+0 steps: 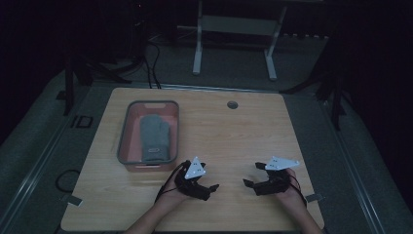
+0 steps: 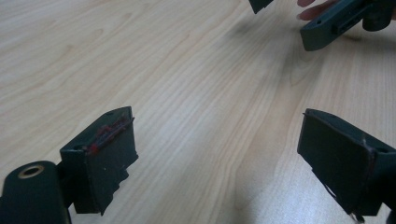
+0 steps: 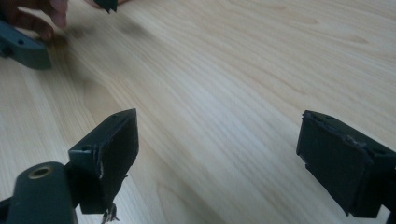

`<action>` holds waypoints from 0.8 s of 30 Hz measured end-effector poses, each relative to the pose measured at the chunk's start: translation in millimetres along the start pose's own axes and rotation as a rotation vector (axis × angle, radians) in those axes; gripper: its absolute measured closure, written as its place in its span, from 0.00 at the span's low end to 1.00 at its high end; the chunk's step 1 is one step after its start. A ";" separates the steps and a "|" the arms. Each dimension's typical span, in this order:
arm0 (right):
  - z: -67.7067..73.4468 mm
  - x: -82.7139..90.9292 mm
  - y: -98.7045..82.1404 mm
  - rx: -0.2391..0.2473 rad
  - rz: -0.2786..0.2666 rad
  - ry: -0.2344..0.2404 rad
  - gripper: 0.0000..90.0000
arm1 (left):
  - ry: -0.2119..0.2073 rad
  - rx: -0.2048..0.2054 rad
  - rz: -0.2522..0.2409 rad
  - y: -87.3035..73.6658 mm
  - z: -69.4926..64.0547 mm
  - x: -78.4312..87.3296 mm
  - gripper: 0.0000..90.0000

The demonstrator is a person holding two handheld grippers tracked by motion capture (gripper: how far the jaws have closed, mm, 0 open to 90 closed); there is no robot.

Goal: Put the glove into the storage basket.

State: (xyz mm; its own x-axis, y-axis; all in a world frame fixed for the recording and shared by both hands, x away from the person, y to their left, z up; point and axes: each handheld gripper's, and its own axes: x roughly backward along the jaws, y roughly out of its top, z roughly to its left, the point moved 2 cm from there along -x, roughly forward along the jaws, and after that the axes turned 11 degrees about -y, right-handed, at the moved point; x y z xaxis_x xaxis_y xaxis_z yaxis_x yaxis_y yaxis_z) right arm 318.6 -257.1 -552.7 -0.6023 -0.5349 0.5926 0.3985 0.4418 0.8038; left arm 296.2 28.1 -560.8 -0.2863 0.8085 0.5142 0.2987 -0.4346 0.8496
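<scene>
- Nearest the camera, two forearms coming in over the near edge of a light wooden table (image 1: pixel 234 131), grain running lengthwise, corners rounded.
- Left gripper (image 1: pixel 210 181) held low over the near part of the table, jaws spread wide apart with nothing between them; grey three-cornered plate (image 1: pixel 196 168) on top, black cable (image 1: pixel 168 185) looping back toward the wrist.
- In the left gripper view, both black pads parted over bare wood, the left pad (image 2: pixel 112 161) streaked with red along its upper edge.
- Right gripper (image 1: pixel 252 174) just right of the left one, the two apart and not touching, jaw tips turned toward each other; jaws likewise spread wide and holding nothing, with a grey plate (image 1: pixel 281 163) on top.
- In the right gripper view, worn pads parted over pale wood, frayed at the lower edge of the left pad (image 3: pixel 114 158); the other gripper's jaw and fingertips (image 3: pixel 46 14) at the top left corner.
- Beyond the left gripper, a pink rectangular basin with a grey rim (image 1: pixel 123 136) standing on the left half of the table, a grey mitten-like cloth (image 1: pixel 154 137) lying flat inside.
- Farther still, a small round grommet hole (image 1: pixel 232 105) near the table's far edge.
- Around the table, grey floor (image 1: pixel 350 161), very dim; black cables (image 1: pixel 153 63) trailing off behind the far left corner.
- Beyond the far edge, white legs of a stand (image 1: pixel 197 53); black tripod legs (image 1: pixel 336 97) at far right, and a dark background.
</scene>
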 end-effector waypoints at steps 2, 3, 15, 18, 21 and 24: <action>0.4 1.0 -5.7 0.007 0.007 -0.014 0.14 | 0.001 -0.008 0.001 -2.1 -1.5 -1.1 0.12; -0.2 1.2 -7.4 0.008 0.008 -0.017 0.14 | 0.005 -0.013 0.003 -3.1 -1.8 -1.7 0.12; -13.8 15.1 -30.2 0.063 -0.018 -0.102 0.14 | 0.043 -0.054 0.019 -14.4 -6.7 -4.3 0.08; -20.7 18.8 -33.6 0.047 -0.029 -0.113 0.14 | 0.046 -0.069 0.006 -14.7 -7.8 -3.0 0.08; -25.9 19.3 -35.2 0.028 -0.035 -0.119 0.14 | 0.057 -0.089 -0.009 -14.5 -8.4 -2.4 0.08; -28.7 19.7 -35.4 0.018 -0.047 -0.116 0.15 | 0.066 -0.095 -0.020 -14.9 -8.0 -1.5 0.08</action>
State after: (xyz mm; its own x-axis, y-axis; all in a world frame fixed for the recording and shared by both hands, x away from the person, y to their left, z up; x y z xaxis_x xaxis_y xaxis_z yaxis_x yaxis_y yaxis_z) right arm 312.4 -304.0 -568.0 -0.6961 -0.4692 0.5433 0.3558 0.4318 0.8288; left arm 284.9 30.2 -573.2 -0.3512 0.7909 0.5012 0.2054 -0.4572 0.8653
